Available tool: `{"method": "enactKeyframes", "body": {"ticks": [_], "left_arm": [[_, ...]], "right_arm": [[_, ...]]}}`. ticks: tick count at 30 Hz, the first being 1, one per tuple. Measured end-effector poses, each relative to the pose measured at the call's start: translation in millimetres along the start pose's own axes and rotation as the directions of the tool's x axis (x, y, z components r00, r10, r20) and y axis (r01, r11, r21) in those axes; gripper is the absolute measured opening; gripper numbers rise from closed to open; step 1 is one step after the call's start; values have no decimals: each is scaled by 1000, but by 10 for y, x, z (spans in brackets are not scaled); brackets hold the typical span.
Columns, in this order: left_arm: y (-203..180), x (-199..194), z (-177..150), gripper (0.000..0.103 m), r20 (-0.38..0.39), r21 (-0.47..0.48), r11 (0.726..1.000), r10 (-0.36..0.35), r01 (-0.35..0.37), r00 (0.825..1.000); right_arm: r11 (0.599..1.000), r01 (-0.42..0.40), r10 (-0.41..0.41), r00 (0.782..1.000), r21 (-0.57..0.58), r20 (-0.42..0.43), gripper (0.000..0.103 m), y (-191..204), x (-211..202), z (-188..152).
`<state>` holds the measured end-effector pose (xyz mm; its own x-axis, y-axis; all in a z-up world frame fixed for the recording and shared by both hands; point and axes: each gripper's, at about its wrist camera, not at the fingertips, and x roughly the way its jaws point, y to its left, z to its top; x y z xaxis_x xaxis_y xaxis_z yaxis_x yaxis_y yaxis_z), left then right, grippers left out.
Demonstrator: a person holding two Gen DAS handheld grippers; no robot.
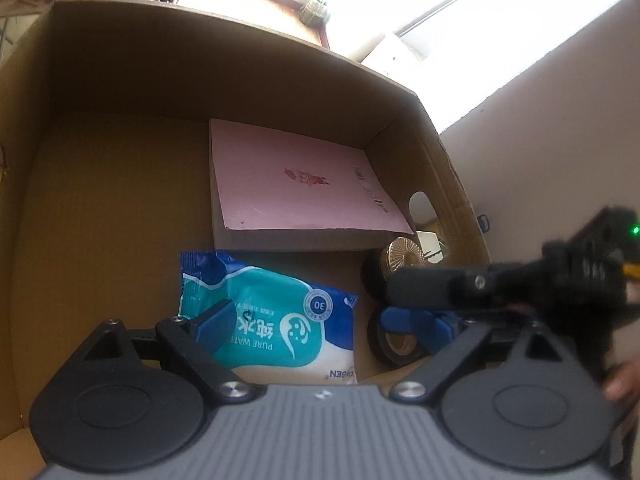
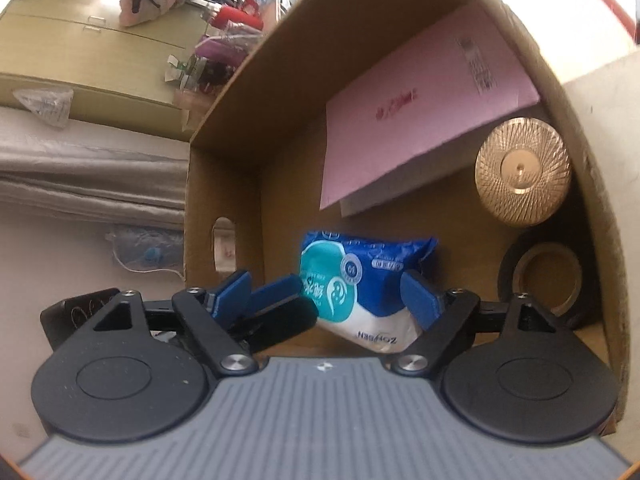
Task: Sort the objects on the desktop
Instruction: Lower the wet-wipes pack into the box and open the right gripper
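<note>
Both grippers are hanging over the cardboard box (image 1: 120,92), jaws spread wide and gripping nothing. The wet wipes pack (image 1: 276,316) is lying between the left gripper (image 1: 320,320) jaws; beyond them, the pink box (image 1: 296,184) is leaning. Tape roll (image 2: 548,280) and gold disc (image 2: 522,172) are sitting right of the right gripper (image 2: 332,296).

Matt corrugated cardboard box (image 1: 120,200); glossy plastic wipes pack (image 1: 276,320); matt pink paper-faced box (image 1: 296,184); shiny ribbed gold metal lid (image 2: 523,171); black tape roll (image 2: 544,280).
</note>
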<state>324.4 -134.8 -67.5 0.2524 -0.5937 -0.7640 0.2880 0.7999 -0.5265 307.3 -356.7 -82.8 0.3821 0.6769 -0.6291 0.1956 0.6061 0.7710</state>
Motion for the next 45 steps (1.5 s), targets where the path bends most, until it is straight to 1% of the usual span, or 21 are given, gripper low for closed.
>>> {"method": "enactKeyframes", "body": {"ticks": [2, 6, 9, 11, 14, 17, 20, 23, 24, 28, 32, 34, 38, 42, 45], "left_arm": [[-2, 11, 16, 95, -6, 7, 1000, 3, -3, 1000], [-23, 3, -5, 95, -5, 23, 999, 30, -30, 1000], [-1, -23, -13, 95, -2, 19, 999, 45, -45, 999], [28, -4, -11, 95, -16, 7, 999, 52, -52, 999], [30, 71, -17, 95, -55, 20, 998, 56, -55, 997], [19, 117, -28, 97, -64, 28, 998, 62, -61, 996], [21, 135, -44, 101, -73, 2, 1000, 29, -29, 997], [-5, 150, -79, 102, -88, -16, 1000, -16, 15, 996], [-24, 160, -92, 102, -90, -16, 1000, -23, 22, 996], [-113, 199, -125, 102, -85, 7, 999, -34, 35, 996], [-181, 245, -132, 102, -89, 3, 998, -58, 58, 994], [-223, 268, -135, 102, -87, 14, 999, -47, 48, 995], [-248, 295, -128, 102, -84, 8, 998, -62, 63, 995], [-249, 298, -145, 102, -78, 9, 998, -68, 69, 995], [-238, 285, -148, 101, -65, 1, 998, -70, 70, 995]], "right_arm": [[1000, -7, 7, 1000, 15, -5, 84, -21, 16, 0], [999, -28, 29, 999, 45, -26, 85, -42, 42, -2], [997, -25, 27, 1000, 67, -17, 85, -68, 30, 13], [996, -33, 34, 999, 88, -10, 85, -100, 19, 31], [992, -52, 55, 998, 118, -27, 86, -138, 57, 45], [992, -43, 48, 998, 121, -43, 86, -138, 119, 46], [992, -28, 34, 998, 121, -50, 86, -140, 165, 60], [992, -26, 33, 998, 123, -55, 86, -149, 193, 73], [993, -22, 29, 998, 119, -54, 88, -147, 195, 74], [996, 16, -13, 1000, 88, -28, 89, -137, 155, 88], [996, 40, -40, 999, 76, -6, 89, -157, 98, 96], [997, 40, -40, 999, 66, 0, 92, -157, 66, 102], [998, 61, -62, 998, 28, 13, 95, -97, 40, 101], [997, 79, -79, 996, 6, 33, 96, -54, 16, 101], [997, 73, -73, 996, 4, 45, 96, -43, -4, 100]]}}
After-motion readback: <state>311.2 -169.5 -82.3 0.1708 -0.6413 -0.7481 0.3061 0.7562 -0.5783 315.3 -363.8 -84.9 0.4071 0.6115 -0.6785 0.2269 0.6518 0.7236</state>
